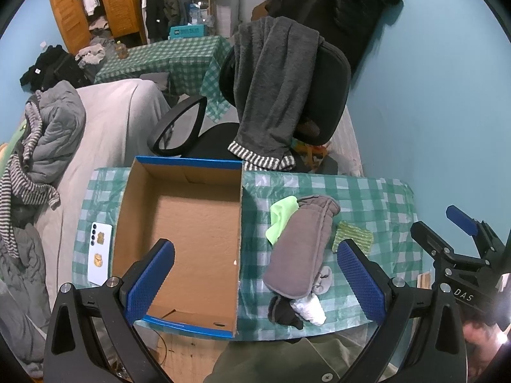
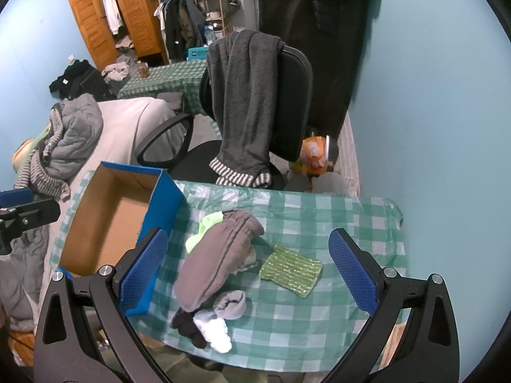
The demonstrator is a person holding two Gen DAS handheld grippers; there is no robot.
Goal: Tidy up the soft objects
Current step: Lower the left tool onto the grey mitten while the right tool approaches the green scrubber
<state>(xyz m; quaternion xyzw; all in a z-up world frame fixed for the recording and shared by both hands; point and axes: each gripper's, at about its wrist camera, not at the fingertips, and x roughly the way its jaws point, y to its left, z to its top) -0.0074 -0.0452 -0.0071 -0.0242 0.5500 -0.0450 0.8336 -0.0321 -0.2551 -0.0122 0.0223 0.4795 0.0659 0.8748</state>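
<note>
An empty cardboard box (image 1: 191, 233) with a blue outside stands on the left of the checked table (image 1: 367, 191). Right of it lies a pile of soft things: a grey folded garment (image 1: 300, 252), a neon green cloth (image 1: 281, 217), a green ribbed pad (image 1: 353, 236), and grey, white and black socks (image 1: 303, 309). My left gripper (image 1: 255, 281) is open and empty above the box's near right corner. My right gripper (image 2: 249, 274) is open and empty above the pile; the garment (image 2: 217, 261), pad (image 2: 290, 269) and socks (image 2: 214, 322) lie between its fingers. The box (image 2: 108, 223) sits to its left.
A white phone (image 1: 100, 252) lies left of the box. Behind the table stands a black office chair (image 1: 319, 95) with grey trousers (image 1: 274, 95) draped over it. A covered bed (image 1: 111, 127) with clothes is at the left. The blue wall (image 1: 431, 95) is at the right.
</note>
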